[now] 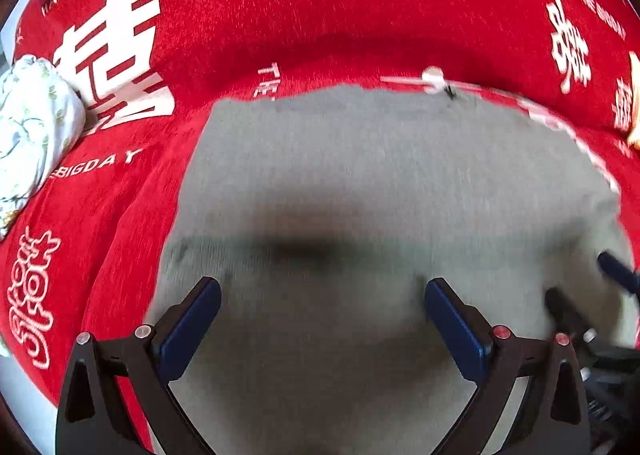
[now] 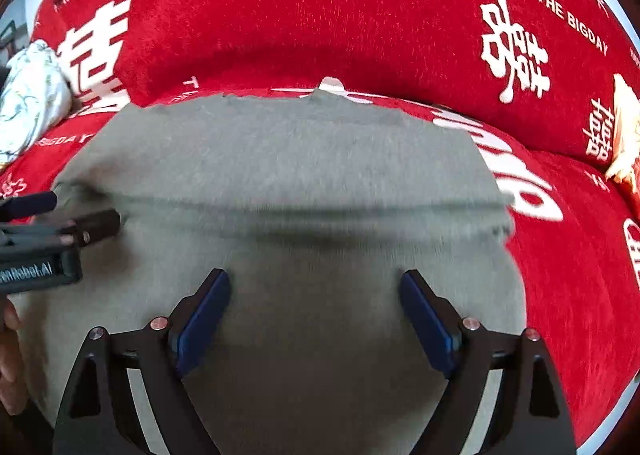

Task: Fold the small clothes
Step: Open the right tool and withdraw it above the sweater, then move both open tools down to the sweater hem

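- The red sofa cover (image 2: 320,7), printed with white wedding characters and "HAPPY WEDDING", drapes the sofa under everything; its plush nap could grab cloth I try to slide.
- The grey-green garment (image 2: 288,159) lies spread on the seat in front of me, with a crosswise ridge (image 2: 304,207) running through its middle, which I judge to be a fold edge. Both views are motion-blurred here, so I cannot tell how neat that edge is.
- A floral white bundle (image 1: 32,127) sits at the far left against the sofa back, well apart from the garment.
- My left hand-held gripper (image 1: 320,319) hovers over the near part of the cloth, jaws spread wide, holding nothing.
- My right hand-held gripper (image 2: 316,315) is likewise released above the cloth.
- Risk: a pinch here could take only the top layer, so the fold would skew or drag open; uneven lifting between the two sides would twist it.
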### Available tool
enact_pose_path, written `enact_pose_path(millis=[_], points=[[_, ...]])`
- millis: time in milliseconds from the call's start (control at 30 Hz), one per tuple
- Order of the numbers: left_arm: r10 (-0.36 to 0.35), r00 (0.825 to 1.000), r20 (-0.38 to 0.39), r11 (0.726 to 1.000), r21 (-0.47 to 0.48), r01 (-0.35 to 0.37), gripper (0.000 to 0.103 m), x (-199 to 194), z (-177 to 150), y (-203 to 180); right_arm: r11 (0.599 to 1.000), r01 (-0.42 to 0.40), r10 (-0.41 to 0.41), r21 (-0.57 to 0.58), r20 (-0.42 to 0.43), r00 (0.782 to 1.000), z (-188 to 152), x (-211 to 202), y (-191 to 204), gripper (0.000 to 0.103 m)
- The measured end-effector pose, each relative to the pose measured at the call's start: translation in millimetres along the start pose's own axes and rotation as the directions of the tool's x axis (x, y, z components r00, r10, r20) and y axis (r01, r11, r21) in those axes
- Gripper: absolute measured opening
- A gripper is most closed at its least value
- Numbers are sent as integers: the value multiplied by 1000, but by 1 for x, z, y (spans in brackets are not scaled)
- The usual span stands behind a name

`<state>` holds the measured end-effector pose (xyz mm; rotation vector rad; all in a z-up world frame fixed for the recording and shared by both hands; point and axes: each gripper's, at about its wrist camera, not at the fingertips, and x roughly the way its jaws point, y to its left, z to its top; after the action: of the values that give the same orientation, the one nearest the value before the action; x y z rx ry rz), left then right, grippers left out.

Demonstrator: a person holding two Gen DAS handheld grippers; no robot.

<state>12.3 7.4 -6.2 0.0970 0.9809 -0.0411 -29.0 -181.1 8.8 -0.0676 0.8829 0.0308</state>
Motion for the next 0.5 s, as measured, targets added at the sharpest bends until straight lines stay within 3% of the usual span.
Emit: enact_pose_path(millis=[500], points=[[-62,995,81,997,-48,66,103,-49,-97,16,999,-12,16,-34,116,993,-81,-54,4,101]])
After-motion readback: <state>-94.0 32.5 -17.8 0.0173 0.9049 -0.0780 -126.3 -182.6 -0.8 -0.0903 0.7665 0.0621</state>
